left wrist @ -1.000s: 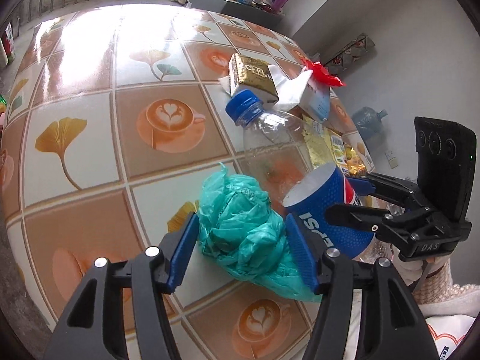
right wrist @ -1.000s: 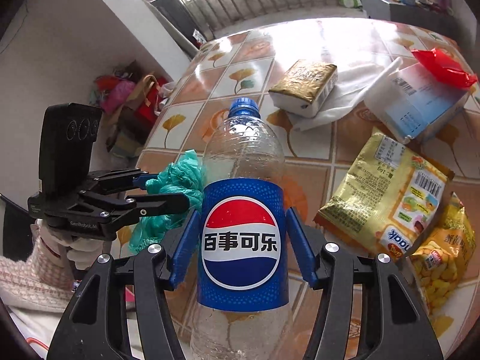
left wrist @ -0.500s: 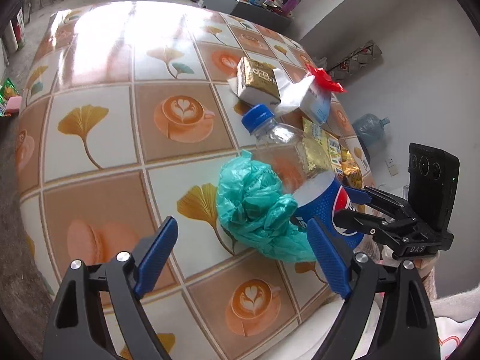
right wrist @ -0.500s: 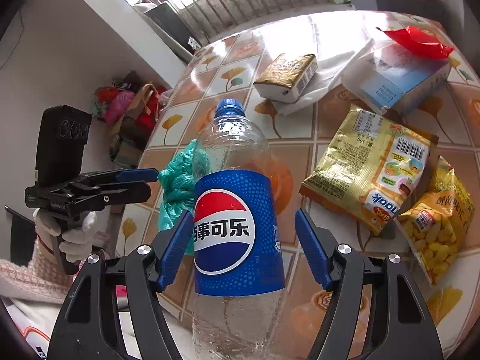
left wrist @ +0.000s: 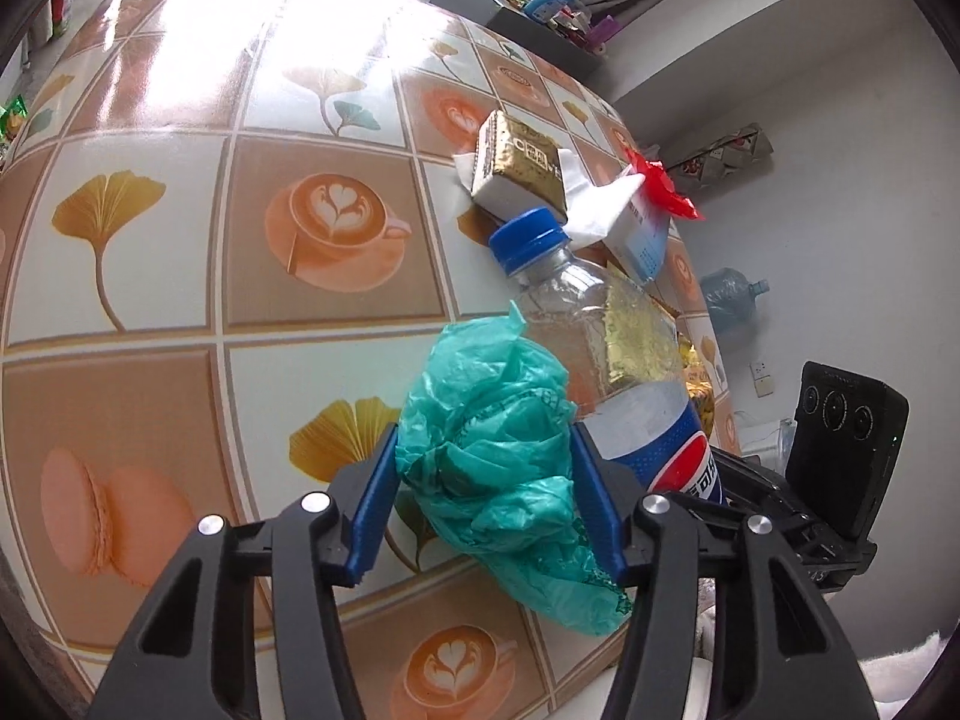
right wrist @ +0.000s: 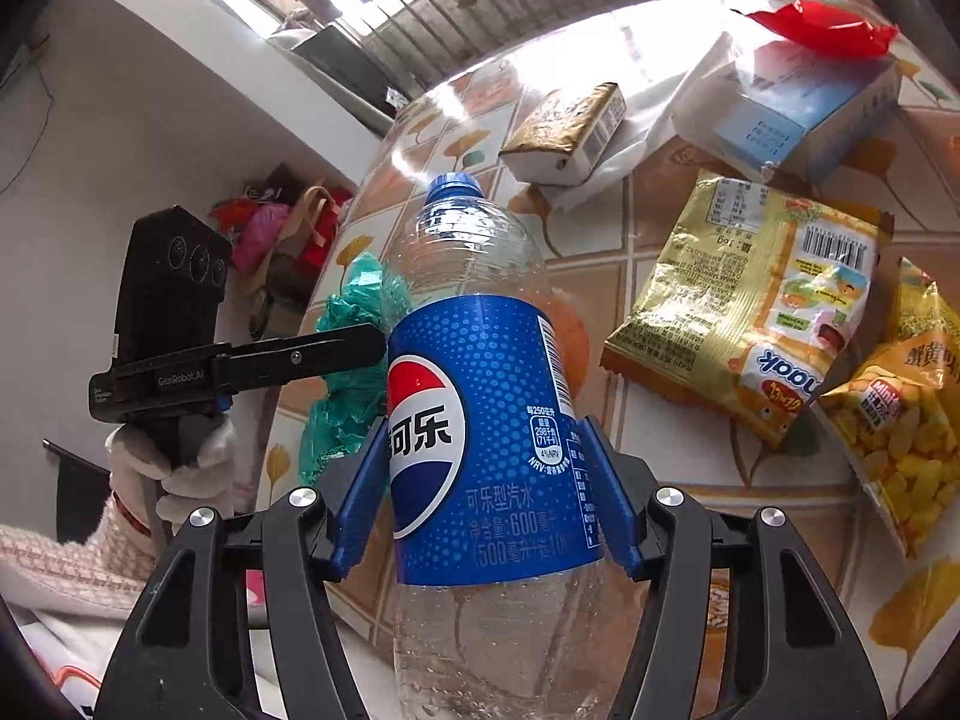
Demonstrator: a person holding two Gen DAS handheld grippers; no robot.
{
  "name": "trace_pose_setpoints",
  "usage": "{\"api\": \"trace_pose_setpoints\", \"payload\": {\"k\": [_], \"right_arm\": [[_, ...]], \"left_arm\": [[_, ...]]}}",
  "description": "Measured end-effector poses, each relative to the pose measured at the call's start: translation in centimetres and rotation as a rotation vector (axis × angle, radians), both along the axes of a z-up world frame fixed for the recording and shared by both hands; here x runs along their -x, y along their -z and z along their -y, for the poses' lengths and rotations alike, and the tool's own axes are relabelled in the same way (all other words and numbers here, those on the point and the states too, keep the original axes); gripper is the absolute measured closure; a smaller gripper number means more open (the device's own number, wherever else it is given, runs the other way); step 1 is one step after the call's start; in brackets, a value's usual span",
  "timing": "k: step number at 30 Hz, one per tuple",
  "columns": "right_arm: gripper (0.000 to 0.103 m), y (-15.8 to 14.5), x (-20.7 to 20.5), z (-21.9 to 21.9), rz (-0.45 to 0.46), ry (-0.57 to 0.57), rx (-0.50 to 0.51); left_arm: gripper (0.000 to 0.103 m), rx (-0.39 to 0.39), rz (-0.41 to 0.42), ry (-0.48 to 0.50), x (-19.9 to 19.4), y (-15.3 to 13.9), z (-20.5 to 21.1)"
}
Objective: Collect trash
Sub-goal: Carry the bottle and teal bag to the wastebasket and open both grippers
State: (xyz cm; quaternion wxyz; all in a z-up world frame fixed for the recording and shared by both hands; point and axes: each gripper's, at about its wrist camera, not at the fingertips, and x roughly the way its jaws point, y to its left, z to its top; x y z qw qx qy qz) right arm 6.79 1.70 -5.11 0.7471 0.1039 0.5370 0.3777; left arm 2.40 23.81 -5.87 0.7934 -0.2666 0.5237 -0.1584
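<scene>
My left gripper (left wrist: 486,504) is shut on a crumpled green plastic bag (left wrist: 498,450) near the table's front edge. My right gripper (right wrist: 486,498) is shut on an empty Pepsi bottle (right wrist: 480,396) with a blue cap, held lying just right of the bag. The bottle (left wrist: 606,354) also shows in the left wrist view, and the bag (right wrist: 354,348) and left gripper (right wrist: 288,360) show in the right wrist view.
On the patterned table (left wrist: 240,240) lie a gold-wrapped packet (right wrist: 564,126) on white tissue, a blue-white box (right wrist: 792,108) with a red wrapper (right wrist: 822,24), and two yellow snack bags (right wrist: 762,300) (right wrist: 900,408). A wall and bags of clutter are at the left.
Both grippers were open half a second ago. The left has closed on the green bag and the right has closed on the bottle again.
</scene>
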Motion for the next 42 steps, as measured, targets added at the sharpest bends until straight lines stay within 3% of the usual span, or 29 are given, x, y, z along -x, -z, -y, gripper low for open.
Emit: {"api": "trace_pose_setpoints", "payload": {"k": [8,13,17,22,30,35,42], "right_arm": [[0.045,-3.6,-0.4,7.3,0.097,0.179,-0.209],[0.045,-6.0,-0.1,14.7,0.188,0.367,-0.332],[0.045,-5.9,0.2,21.3,0.195,0.544,-0.398],[0.044,-4.1,0.9,28.2,0.162,0.765,-0.423],[0.044,0.1,2.8,37.0,0.074,1.108,-0.425],[0.044,2.8,3.0,40.0,0.012,1.223,-0.438],[0.044,6.1,3.6,42.7,-0.080,1.302,-0.463]], "left_arm": [[0.050,-0.019,0.188,0.083,-2.3,-7.5,3.1],[0.050,-0.030,0.319,0.223,-6.1,-12.1,9.5],[0.050,-0.037,0.377,0.352,-9.4,-13.8,17.1],[0.050,-0.053,0.375,0.539,-12.8,-13.3,28.3],[0.050,-0.136,0.311,0.778,-16.0,-9.6,44.4],[0.050,-0.190,0.267,0.873,-16.7,-6.7,51.0],[0.050,-0.245,0.232,0.929,-17.5,-3.6,56.0]]}}
